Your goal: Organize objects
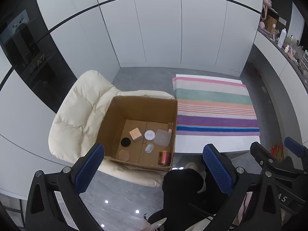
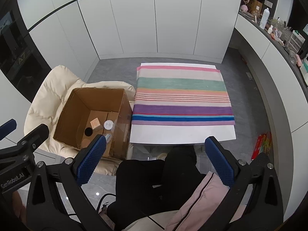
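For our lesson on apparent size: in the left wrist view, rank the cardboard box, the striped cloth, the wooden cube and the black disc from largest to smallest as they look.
1. Striped cloth and cardboard box: look alike in area, so unranked.
2. Wooden cube.
3. Black disc, slightly smaller than the cube.

The dark glass panel (image 1: 36, 61) on the left wall carries the mark "A7", readable in the left wrist view and again, fainter, in the right wrist view. The black frame of the left tool (image 2: 13, 179), seen from the right wrist camera, is printed "GenRobot.AI". On the right tool's frame (image 1: 283, 199) in the left wrist view only the letters "AS" can be made out; the print on the round white lid (image 1: 149, 134) inside the cardboard box (image 1: 107, 123) is too small to read.
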A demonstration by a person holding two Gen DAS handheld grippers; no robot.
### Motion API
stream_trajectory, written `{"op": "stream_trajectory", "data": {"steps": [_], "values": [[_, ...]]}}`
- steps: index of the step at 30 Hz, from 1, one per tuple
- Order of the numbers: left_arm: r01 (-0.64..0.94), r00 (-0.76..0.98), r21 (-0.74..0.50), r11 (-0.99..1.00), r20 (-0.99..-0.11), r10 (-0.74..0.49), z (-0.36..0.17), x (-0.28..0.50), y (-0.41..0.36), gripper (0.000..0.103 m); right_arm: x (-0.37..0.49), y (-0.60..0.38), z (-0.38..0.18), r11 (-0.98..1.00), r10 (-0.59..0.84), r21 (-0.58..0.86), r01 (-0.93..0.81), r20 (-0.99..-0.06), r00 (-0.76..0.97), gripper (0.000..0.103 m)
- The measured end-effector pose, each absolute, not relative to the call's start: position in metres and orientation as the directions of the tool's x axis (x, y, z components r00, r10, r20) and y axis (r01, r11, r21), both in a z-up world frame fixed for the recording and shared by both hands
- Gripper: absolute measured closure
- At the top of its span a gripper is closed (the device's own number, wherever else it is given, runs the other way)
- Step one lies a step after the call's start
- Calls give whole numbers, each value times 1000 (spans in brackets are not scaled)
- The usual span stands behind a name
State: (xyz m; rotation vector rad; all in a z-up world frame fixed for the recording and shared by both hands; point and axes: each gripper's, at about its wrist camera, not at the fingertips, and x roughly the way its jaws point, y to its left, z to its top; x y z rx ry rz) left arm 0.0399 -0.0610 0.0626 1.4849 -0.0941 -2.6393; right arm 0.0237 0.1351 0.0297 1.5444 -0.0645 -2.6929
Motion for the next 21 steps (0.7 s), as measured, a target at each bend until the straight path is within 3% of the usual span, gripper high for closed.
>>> {"op": "stream_trajectory", "data": {"steps": [21], "values": [[44,-504,130,-991,-853,-134,57,39,-57,0,21,140,26,-997,-60,78,-16,-860,-506,0]]}}
